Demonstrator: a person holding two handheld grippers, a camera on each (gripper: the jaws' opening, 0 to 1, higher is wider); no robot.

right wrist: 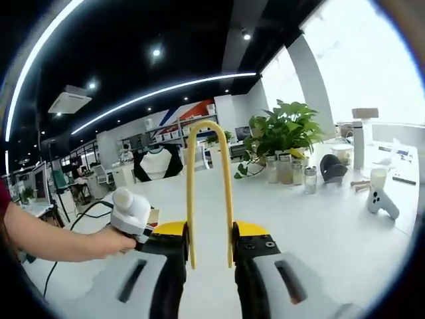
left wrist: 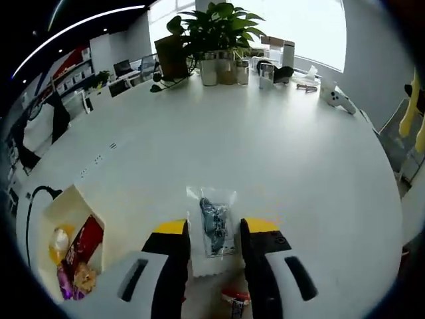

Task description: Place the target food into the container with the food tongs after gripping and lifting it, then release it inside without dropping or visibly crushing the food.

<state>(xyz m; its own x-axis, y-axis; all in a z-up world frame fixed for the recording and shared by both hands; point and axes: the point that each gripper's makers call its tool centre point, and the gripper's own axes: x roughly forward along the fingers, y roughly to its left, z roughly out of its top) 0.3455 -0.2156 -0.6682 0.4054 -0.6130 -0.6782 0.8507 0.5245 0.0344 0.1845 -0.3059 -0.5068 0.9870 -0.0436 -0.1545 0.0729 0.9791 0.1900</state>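
My right gripper (right wrist: 209,247) is closed on the yellow tongs (right wrist: 209,193), its jaws pinching the two arms low down so that the looped end stands up in front of me in the right gripper view; the tips themselves are hidden below the jaws, so I cannot tell how far apart they sit. To the left of it in that same view, a hand (right wrist: 109,242) holds the other gripper. My left gripper (left wrist: 214,234) holds nothing, its jaws set a moderate way apart and hovering low over the white desk (left wrist: 279,153). Lying on the desk, seen between and just beyond those jaws, is the target food, a small clear packet (left wrist: 214,222) with something dark bluish inside. It looks light and soft, and the plastic film will likely be slick and crinkly, so I judge the tongs should close across the thick middle of the packet rather than on a flat sealed edge, with only enough squeeze to lift it without flattening the contents. Another small wrapped snack (left wrist: 236,299), reddish, lies closer to me between the jaws. Off to the left sits the container (left wrist: 56,212), an open cream box already holding a few bright wrapped snacks, near enough for a short carry. Farther out, potted plants (left wrist: 219,33) and jars stand at the far edge of the desk.
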